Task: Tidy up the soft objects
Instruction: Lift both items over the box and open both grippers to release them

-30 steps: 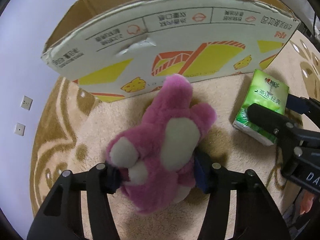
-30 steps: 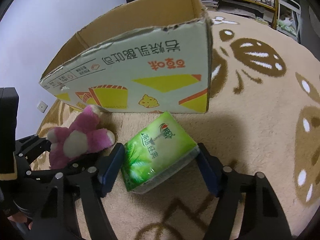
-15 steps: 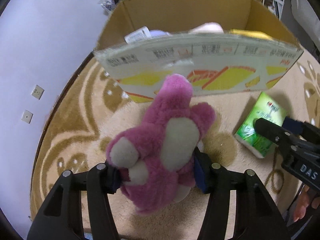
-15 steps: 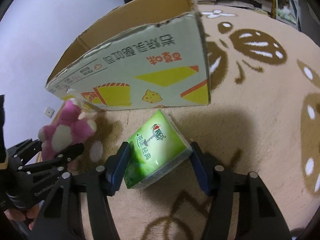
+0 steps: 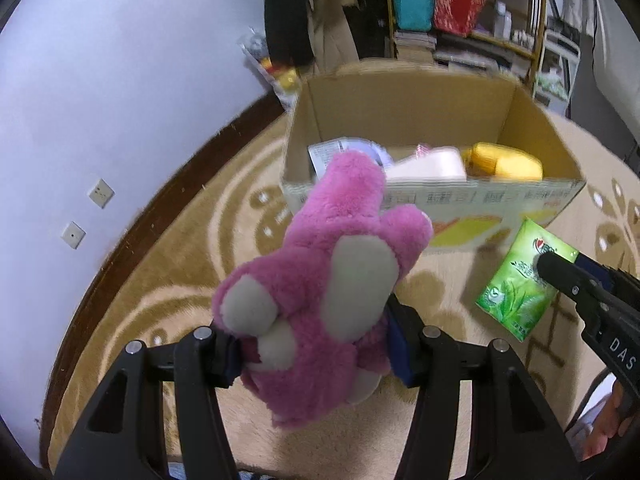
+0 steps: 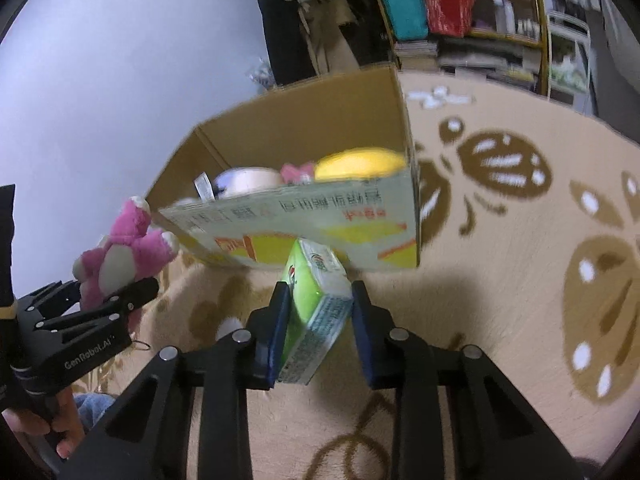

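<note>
Gripping the pink plush toy (image 5: pixel 320 320) above the rug (image 5: pixel 168 280), the left gripper (image 5: pixel 312 348) holds it up before the cardboard box's (image 5: pixel 400 120) near wall, while the right gripper (image 6: pixel 316 328) clamps the green tissue pack (image 6: pixel 316 292) just beside that wall.

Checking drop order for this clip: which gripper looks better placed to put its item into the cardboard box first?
Probably the left gripper: its pink plush toy is raised with its head at the cardboard box rim. The right gripper holds the green tissue pack lower, against the box's front.
</note>
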`<state>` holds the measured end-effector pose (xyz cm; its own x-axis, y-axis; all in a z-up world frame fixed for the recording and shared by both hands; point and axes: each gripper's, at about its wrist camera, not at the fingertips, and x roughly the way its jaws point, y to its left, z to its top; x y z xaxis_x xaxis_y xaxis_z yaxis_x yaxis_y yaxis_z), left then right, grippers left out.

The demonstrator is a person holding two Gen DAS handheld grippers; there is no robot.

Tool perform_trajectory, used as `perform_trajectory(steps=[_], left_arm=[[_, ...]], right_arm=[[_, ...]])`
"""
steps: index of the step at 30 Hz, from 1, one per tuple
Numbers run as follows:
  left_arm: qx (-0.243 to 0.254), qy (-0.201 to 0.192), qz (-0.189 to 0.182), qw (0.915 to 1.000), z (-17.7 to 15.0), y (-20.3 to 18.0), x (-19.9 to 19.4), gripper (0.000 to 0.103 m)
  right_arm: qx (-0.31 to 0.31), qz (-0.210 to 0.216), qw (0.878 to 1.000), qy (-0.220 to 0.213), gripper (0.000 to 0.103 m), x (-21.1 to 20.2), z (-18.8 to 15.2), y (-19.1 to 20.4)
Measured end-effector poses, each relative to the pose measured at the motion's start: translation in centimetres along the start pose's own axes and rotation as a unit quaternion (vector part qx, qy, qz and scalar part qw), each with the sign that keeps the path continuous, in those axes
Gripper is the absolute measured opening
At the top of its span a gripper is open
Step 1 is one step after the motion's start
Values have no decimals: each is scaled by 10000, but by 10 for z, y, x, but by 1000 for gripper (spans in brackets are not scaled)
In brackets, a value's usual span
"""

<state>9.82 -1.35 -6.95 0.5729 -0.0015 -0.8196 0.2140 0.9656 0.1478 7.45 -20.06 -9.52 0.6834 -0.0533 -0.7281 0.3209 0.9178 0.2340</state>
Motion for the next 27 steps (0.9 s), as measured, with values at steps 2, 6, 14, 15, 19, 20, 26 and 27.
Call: perform_trajectory(steps=[2, 6, 14, 15, 19, 20, 26, 27], left_arm=[[-63, -151, 5, 9999, 4, 4, -9, 55], [-156, -461, 56, 9988, 12, 14, -24, 55], [21, -1014, 265, 9945, 31, 21, -45, 55], [58, -1083, 262, 9938, 34, 19, -47, 55], [277, -1378, 309, 9896, 43, 10, -50, 55], [319, -1449, 340, 9883, 46, 8, -51, 55], [341, -1673, 281, 9849, 64, 4, -50, 55], [362, -1712, 292, 9841, 68, 3, -49, 55]], right_arm=[[-72, -14, 9999, -121, 32, -7, 3, 3], [-195, -48, 9991, -367, 31, -21, 10, 10], [-309, 14, 9960, -842, 31, -50, 28, 24], [-315, 31, 9955, -896, 31, -53, 30, 25], [-416, 78, 9932, -1084, 31, -61, 39, 31], [-446, 68, 9925, -1138, 31, -62, 42, 31], [-524, 86, 9894, -1354, 31, -61, 55, 34], [-522, 93, 9891, -1373, 31, -60, 57, 34]])
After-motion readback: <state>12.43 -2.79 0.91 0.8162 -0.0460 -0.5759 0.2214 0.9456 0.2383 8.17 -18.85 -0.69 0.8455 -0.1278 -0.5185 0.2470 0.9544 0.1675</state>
